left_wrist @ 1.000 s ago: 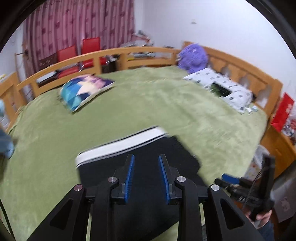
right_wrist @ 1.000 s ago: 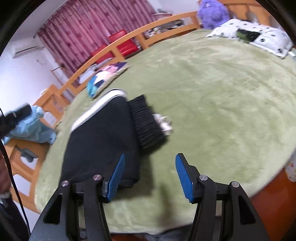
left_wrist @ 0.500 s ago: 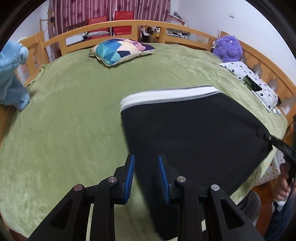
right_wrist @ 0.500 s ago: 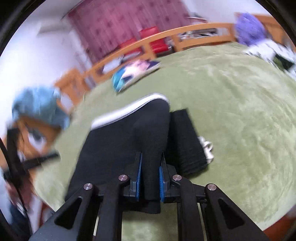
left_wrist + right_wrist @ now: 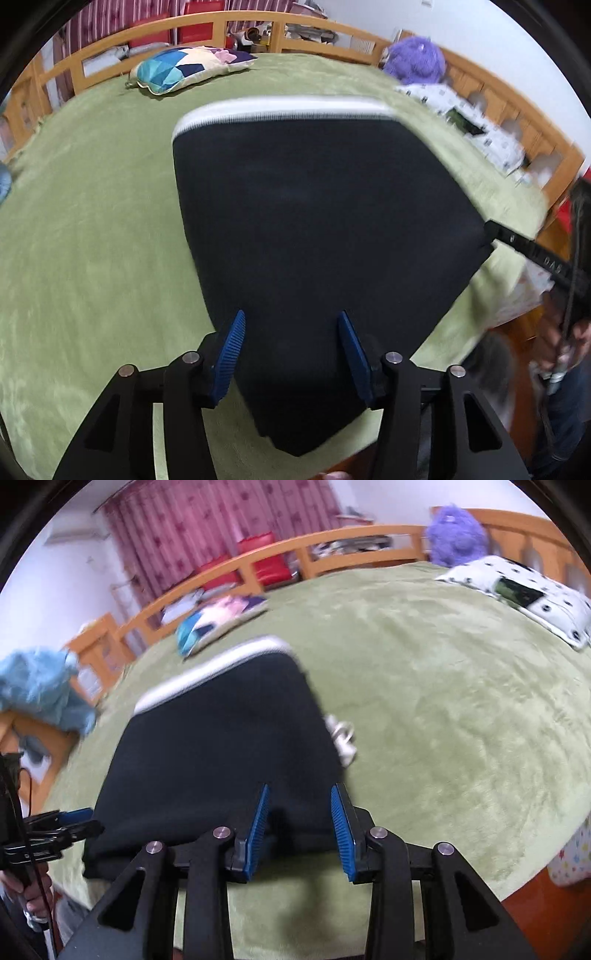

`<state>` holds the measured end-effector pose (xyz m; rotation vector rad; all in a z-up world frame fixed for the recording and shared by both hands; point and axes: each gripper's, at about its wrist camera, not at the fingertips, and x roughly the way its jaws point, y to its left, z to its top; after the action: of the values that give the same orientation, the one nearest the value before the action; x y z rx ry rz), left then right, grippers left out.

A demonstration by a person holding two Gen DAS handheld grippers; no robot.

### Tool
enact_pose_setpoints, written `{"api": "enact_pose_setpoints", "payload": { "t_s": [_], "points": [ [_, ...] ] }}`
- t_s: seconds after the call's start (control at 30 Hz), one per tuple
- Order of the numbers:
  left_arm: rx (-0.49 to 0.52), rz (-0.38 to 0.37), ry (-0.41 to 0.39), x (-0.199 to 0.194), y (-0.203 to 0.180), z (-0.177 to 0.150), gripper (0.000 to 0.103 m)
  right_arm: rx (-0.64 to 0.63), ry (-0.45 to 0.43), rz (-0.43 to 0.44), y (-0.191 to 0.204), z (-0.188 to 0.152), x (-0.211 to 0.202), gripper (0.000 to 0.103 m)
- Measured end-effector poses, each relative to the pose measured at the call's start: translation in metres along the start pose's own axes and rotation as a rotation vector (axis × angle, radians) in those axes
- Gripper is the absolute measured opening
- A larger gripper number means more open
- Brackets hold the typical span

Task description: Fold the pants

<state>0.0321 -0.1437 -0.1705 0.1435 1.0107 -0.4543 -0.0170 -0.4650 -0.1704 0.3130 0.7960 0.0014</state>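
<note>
Black pants (image 5: 317,221) with a white waistband (image 5: 280,108) lie folded on the green bed cover; they also show in the right wrist view (image 5: 221,753). My left gripper (image 5: 291,336) is open, its blue pads either side of the pants' near corner. My right gripper (image 5: 300,812) is open at the pants' near right edge. The right gripper's tip (image 5: 517,243) shows at the pants' right corner in the left wrist view. A white drawstring (image 5: 341,738) pokes out on the right side.
A colourful pillow (image 5: 188,68) lies at the far side. A white spotted pillow (image 5: 524,590) and purple plush toy (image 5: 456,533) sit far right. Wooden bed rail (image 5: 332,542) rings the bed. Blue cloth (image 5: 40,686) hangs at left. The bed's near edge lies just below the grippers.
The right gripper was shut on the pants half a second ago and has opened. The left gripper has opened wider. The pants now lie flatter, covering the earlier exposed black fold.
</note>
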Motion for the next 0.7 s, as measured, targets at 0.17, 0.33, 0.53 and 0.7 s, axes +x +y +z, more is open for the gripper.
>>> {"api": "enact_pose_setpoints", "payload": {
  "t_s": [0.17,0.33,0.53,0.7],
  "points": [
    [0.061,0.035,0.004,0.003,-0.013,-0.007,0.062,-0.049,0.131,-0.092,0.006,-0.022,0.046,0.034],
    [-0.057,-0.032,-0.051,-0.02,0.025,0.013,0.062,-0.098,0.073,-0.049,0.008,0.004,0.012,0.046],
    [-0.168,-0.035,-0.016,0.008,0.068,0.053,0.06,-0.1,0.029,-0.026,0.008,0.049,0.03,0.066],
    [-0.224,-0.082,0.056,0.045,0.088,0.069,0.064,-0.066,0.173,0.068,-0.005,0.078,0.103,0.078]
  ]
}}
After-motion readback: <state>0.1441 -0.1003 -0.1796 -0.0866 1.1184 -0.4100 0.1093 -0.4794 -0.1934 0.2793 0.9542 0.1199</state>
